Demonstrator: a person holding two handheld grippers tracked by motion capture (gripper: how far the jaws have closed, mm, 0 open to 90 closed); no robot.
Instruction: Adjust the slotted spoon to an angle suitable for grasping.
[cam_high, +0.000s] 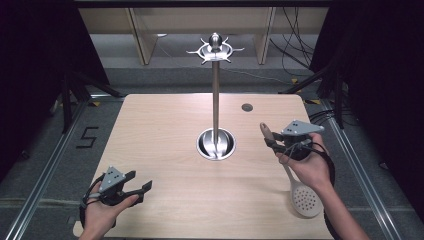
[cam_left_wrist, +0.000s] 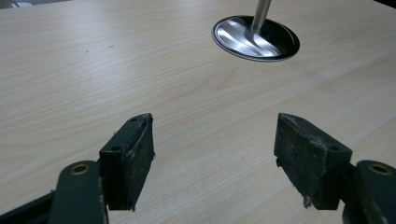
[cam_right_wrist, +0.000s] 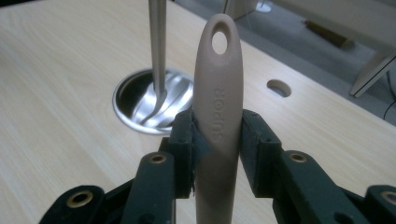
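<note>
A metal utensil stand (cam_high: 215, 95) rises from a round shiny base (cam_high: 216, 144) at the table's middle, with a ring of hooks (cam_high: 215, 50) at its top. My right gripper (cam_high: 274, 141) is shut on the beige handle (cam_right_wrist: 218, 88) of a slotted spoon; the handle's end has a hanging hole (cam_right_wrist: 219, 42) and points toward the stand. The spoon's perforated white head (cam_high: 305, 199) hangs below the person's right hand. My left gripper (cam_high: 140, 184) rests low at the table's front left, open (cam_left_wrist: 215, 158), with nothing between its pads.
The light wooden table (cam_high: 165, 125) has a small round cable hole (cam_high: 247, 107) at its back right. Dark curtains flank both sides, and cables lie on the floor behind. The stand's base (cam_left_wrist: 255, 38) lies ahead of the left gripper.
</note>
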